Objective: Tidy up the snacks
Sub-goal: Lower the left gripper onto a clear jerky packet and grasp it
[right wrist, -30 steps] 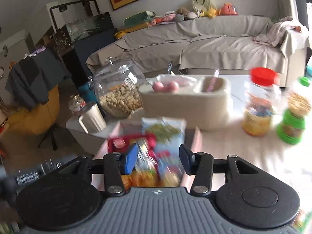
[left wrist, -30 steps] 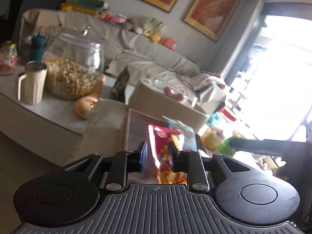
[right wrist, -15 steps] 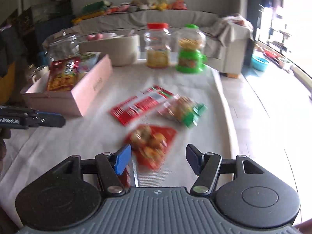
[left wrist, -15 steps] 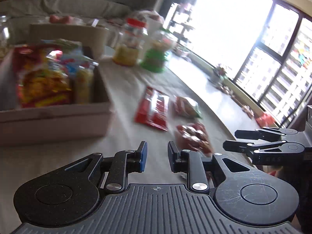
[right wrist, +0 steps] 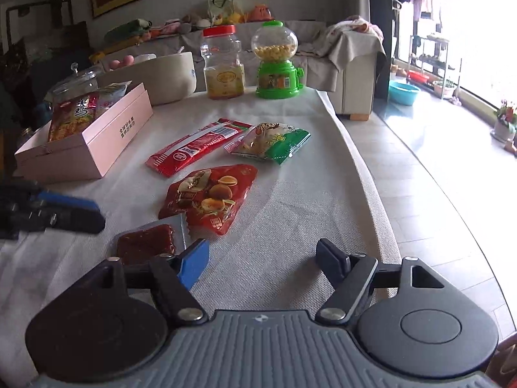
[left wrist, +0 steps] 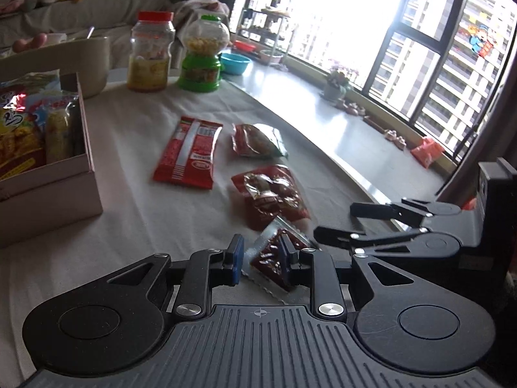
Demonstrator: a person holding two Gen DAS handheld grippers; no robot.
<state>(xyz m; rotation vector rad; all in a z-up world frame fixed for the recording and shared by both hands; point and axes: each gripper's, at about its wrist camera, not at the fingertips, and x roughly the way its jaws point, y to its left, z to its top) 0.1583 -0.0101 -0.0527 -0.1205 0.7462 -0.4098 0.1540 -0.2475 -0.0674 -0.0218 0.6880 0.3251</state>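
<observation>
The left gripper (left wrist: 260,257) hangs low over the cloth-covered table (right wrist: 290,226), its jaws narrowly apart with nothing pressed between the pads; the small clear packet (left wrist: 274,258) with a dark red block inside lies on the cloth just under and beyond them, and whether a pad touches it I cannot tell. The right gripper (right wrist: 261,260) is beside it, its jaws have just been opening and now stand wide with only bare cloth between them; the same small packet (right wrist: 145,242) lies just left of its blue pad. A little farther lies a red bag (right wrist: 210,197) with round cakes printed on it, then a long red packet (right wrist: 197,147) and beside it a green and white bag (right wrist: 271,142), all flat on the cloth and apart from the grippers. To the left stands an open pink box (right wrist: 106,139) which holds several snack bags standing upright. Behind it is a glass jar (right wrist: 77,80) with a lid, and a beige bowl (right wrist: 161,74). At the far edge stand a red-capped jar (right wrist: 223,64), partly filled with something yellow, and a green candy dispenser (right wrist: 278,64) with yellow balls in its clear globe.
</observation>
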